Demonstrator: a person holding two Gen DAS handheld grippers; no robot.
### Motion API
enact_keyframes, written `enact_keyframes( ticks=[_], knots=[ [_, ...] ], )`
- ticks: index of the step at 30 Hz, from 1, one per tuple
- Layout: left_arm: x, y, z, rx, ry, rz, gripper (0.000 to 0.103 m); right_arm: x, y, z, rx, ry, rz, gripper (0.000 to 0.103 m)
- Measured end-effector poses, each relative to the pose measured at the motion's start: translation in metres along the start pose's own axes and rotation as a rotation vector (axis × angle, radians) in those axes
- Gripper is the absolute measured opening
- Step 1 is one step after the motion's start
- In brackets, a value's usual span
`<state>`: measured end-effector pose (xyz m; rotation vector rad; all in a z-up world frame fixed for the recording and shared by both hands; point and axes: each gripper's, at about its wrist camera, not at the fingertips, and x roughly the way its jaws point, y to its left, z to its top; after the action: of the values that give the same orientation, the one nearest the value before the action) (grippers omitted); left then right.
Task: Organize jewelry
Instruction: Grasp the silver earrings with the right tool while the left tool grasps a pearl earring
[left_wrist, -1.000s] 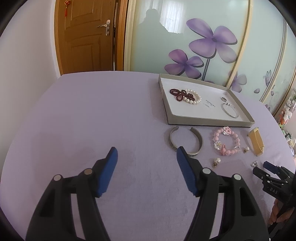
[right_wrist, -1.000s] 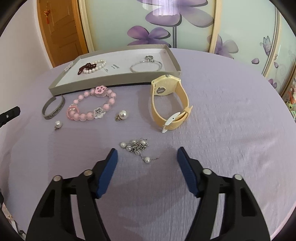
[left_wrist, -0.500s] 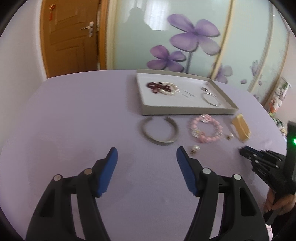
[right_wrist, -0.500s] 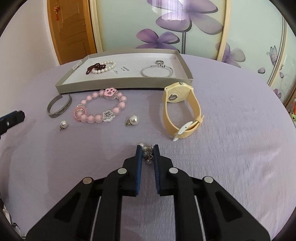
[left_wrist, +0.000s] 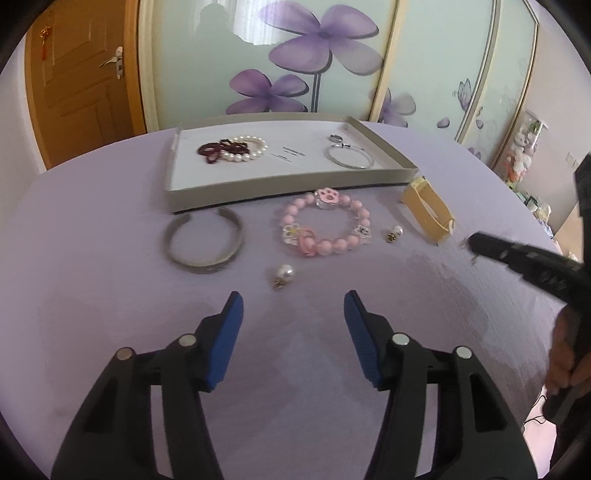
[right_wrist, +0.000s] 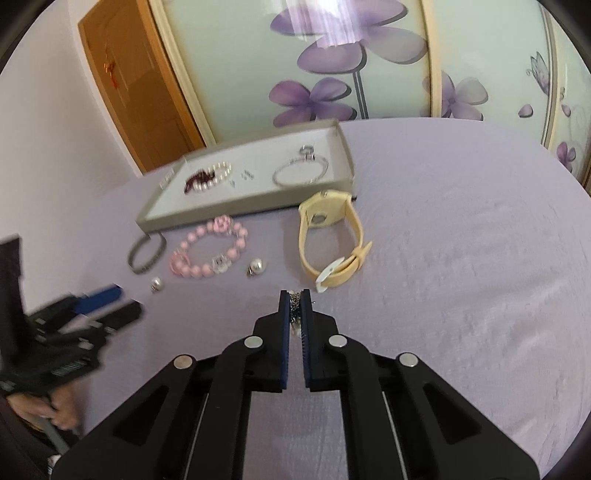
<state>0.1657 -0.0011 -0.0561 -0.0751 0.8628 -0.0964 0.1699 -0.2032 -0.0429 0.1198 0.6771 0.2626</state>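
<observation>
1. Pearl chain piece (right_wrist: 294, 308) pinched between right gripper (right_wrist: 294, 295) fingers, fully closed on it, just above lilac desk (right_wrist: 461, 258).
2. Left gripper (left_wrist: 293, 310) fingers about half apart and closing, nothing between them; pearl earring (left_wrist: 284, 275) just ahead.
3. Near it: silver bangle (left_wrist: 203, 245), pink bead bracelet (left_wrist: 325, 229), yellow watch (right_wrist: 332, 236).
4. Grey tray (left_wrist: 280, 186) behind holds pearl bracelet (left_wrist: 243, 147), silver ring bracelet (left_wrist: 349, 155).
</observation>
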Motion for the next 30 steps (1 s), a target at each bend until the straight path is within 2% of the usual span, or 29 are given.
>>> enact_keyframes(
  ticks=[5,9,13,15,17,19,26,30],
  knots=[
    [0.016,-0.007,0.007,-0.002,0.019,0.016,0.042,-0.006,-0.010,0.008,0.060,-0.003,0.068,0.006],
    [0.026,-0.009,0.011,0.004,0.030,0.033,0.039,-0.008,-0.012,0.010,0.067,-0.015,0.070,0.006],
    [0.031,-0.007,0.011,0.002,0.028,0.048,0.032,-0.008,-0.016,0.011,0.076,-0.015,0.076,0.006],
    [0.031,-0.006,0.011,0.003,0.026,0.050,0.027,-0.010,-0.018,0.012,0.085,-0.021,0.086,0.006],
    [0.032,-0.007,0.012,0.003,0.026,0.054,0.013,-0.011,-0.019,0.012,0.096,-0.025,0.099,0.006],
    [0.033,-0.006,0.012,-0.004,0.027,0.043,0.007,-0.012,-0.019,0.013,0.101,-0.029,0.107,0.006],
    [0.024,-0.002,0.006,-0.008,0.018,0.037,0.006,-0.018,-0.010,0.015,0.080,-0.042,0.112,0.006],
    [0.004,0.005,0.005,-0.015,-0.010,0.038,0.006,-0.024,-0.003,0.018,0.068,-0.056,0.118,0.006]
  ],
)
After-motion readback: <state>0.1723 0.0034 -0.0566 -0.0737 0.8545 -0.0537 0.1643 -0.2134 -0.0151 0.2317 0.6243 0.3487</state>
